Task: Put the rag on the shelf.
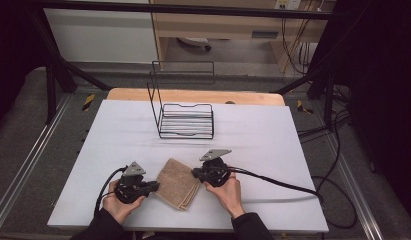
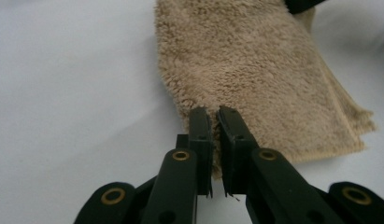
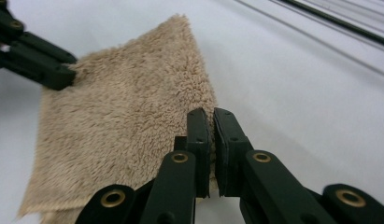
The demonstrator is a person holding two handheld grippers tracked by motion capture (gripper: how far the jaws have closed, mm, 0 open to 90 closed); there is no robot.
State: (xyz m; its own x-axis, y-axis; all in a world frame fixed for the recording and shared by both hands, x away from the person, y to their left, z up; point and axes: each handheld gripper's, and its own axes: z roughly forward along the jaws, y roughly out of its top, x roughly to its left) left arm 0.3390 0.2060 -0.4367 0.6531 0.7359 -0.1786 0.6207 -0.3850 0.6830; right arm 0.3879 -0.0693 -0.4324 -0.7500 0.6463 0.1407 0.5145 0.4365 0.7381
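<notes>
On white table, high view: folded tan towel near front edge between left gripper and right gripper, wire rack behind | left gripper view: clamped on towel edge | right gripper view: pinching opposite towel edge

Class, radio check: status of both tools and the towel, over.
Left tool shut on the towel edge. Right tool shut on the opposite edge. Towel folded, flat on table. Wire rack behind, clear.
</notes>
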